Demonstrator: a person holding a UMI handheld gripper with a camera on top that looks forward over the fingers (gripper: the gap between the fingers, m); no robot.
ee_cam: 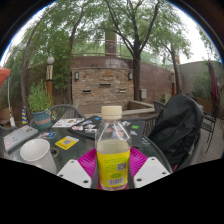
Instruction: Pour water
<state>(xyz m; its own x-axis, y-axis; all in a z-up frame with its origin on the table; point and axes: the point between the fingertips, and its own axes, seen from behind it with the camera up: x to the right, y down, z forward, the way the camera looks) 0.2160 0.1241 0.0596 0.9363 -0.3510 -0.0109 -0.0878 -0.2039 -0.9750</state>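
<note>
A clear plastic bottle [113, 150] with a yellow label and pale cap stands upright between the pink pads, which press its sides: the hand-held gripper [113, 172] holds it, narrowed. A white cup [38, 153] sits near left on the glass bench [150, 146].

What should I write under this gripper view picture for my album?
Tongs hold a clear plastic bottle of yellow liquid above a round glass patio table, beside a white paper cup.

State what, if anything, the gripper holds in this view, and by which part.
The gripper holds an upright bottle of yellow liquid with a pale cap, both pink pads pressing its lower body, below the label.
</note>
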